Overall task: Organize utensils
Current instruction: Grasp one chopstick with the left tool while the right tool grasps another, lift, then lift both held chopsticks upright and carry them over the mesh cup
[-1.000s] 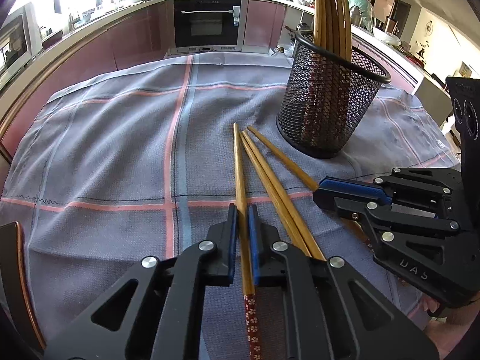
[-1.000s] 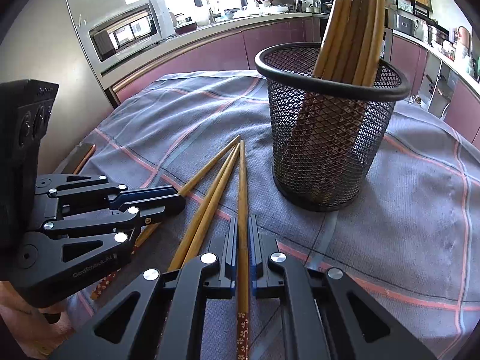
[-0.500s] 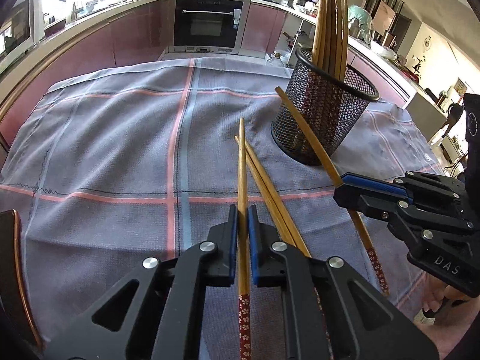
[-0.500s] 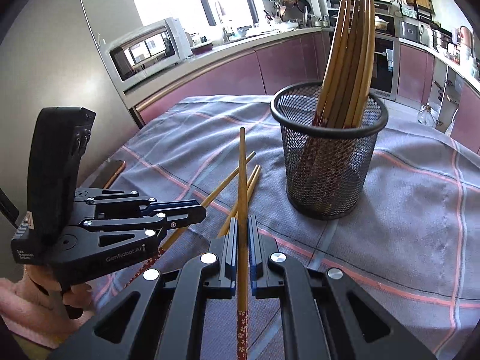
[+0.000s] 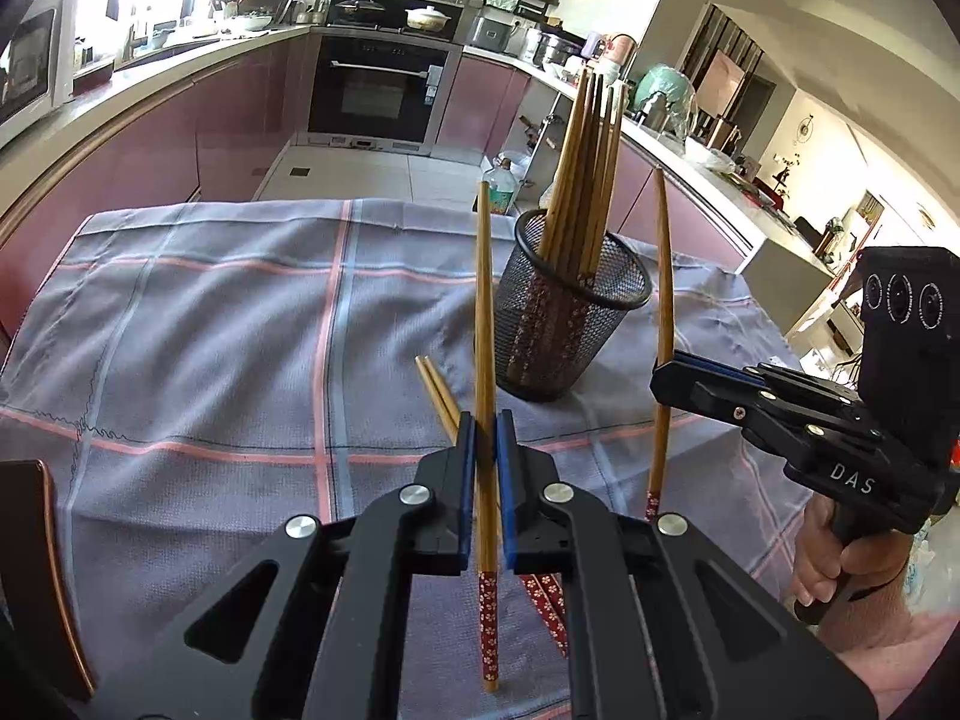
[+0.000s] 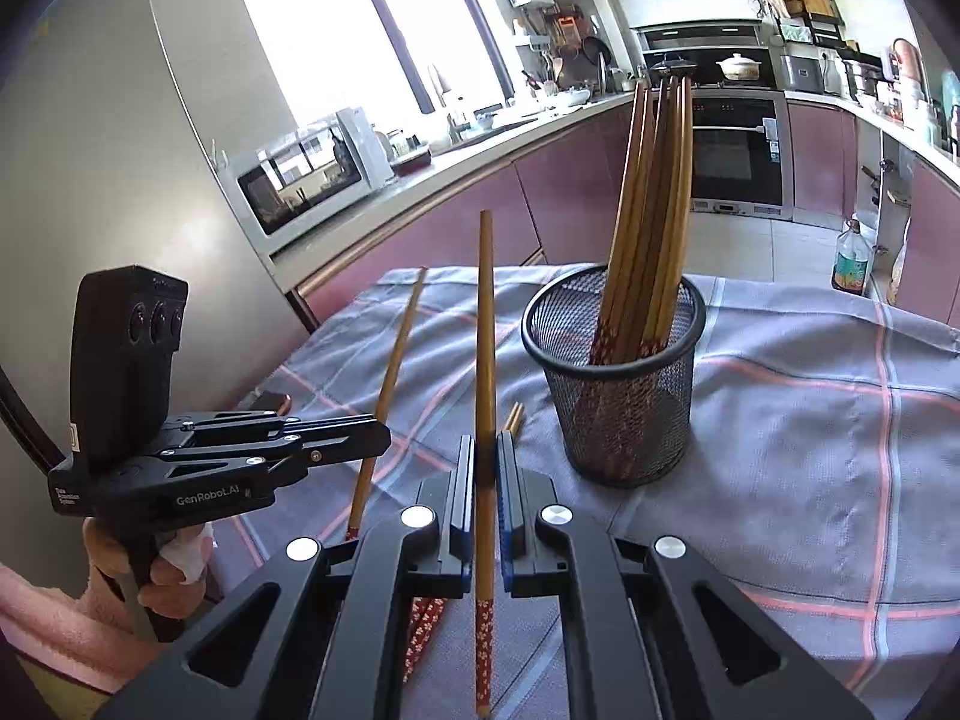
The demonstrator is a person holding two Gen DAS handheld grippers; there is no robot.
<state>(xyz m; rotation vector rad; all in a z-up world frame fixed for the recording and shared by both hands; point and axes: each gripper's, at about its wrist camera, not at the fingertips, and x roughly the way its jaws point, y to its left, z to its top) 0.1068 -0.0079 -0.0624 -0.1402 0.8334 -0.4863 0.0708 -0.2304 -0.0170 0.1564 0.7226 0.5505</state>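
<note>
Pink-fronted kitchen cabinets ring a worktop [image 5: 198, 324] under a checked cloth, where a black mesh cup [image 5: 576, 324] stands packed with chopsticks. Left tongs [image 5: 485, 438] pinch one chopstick [image 5: 483, 312] upright; right tongs [image 6: 486, 462] pinch another chopstick [image 6: 485, 330], both lifted near the cup. Two loose chopsticks [image 5: 441, 399] lie on the cloth beneath.

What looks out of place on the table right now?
Two chopsticks lie loose on the cloth instead of standing in the mesh cup with the rest. Each gripper, left and right, holds one more chopstick in the air. Nothing looks spilled or broken.
</note>
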